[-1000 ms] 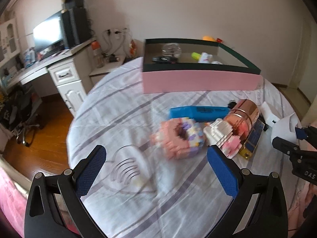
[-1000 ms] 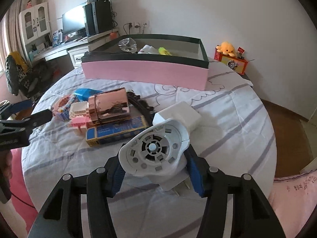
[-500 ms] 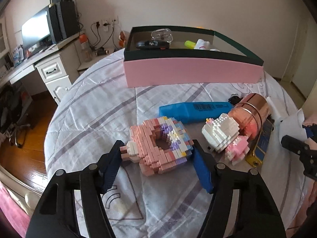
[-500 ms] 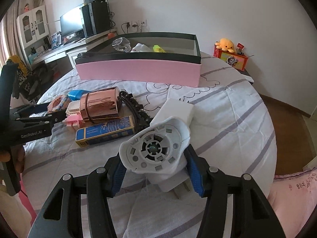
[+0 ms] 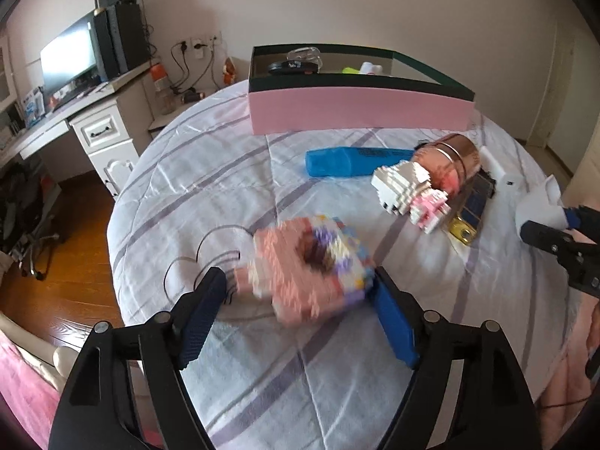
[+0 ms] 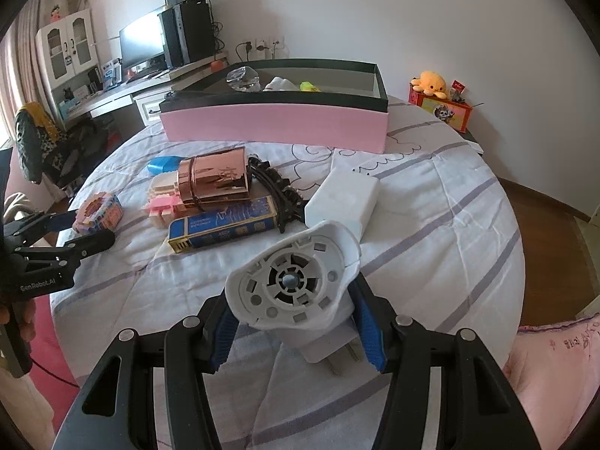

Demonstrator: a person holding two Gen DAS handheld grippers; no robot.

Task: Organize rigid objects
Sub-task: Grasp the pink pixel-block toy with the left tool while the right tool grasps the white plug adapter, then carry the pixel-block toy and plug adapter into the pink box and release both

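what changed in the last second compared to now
The left hand-held gripper came in around the pink block donut, which was lying free ahead of it; its jaws narrowed onto the toy and are now opening again, the donut blurred between them. The right hand-held gripper stayed clamped on the white plug-in device. The pink box and the other items kept their places.

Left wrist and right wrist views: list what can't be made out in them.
- Pink brick model between the left claw jaws, which are opening: motion-blurred, so contact is unclear.
- Pink box contents: left wrist view, near wall hides most.
- White plug-in device in the right claw: right wrist view, underside hidden.
- Black hair clip: partly behind the copper canister.
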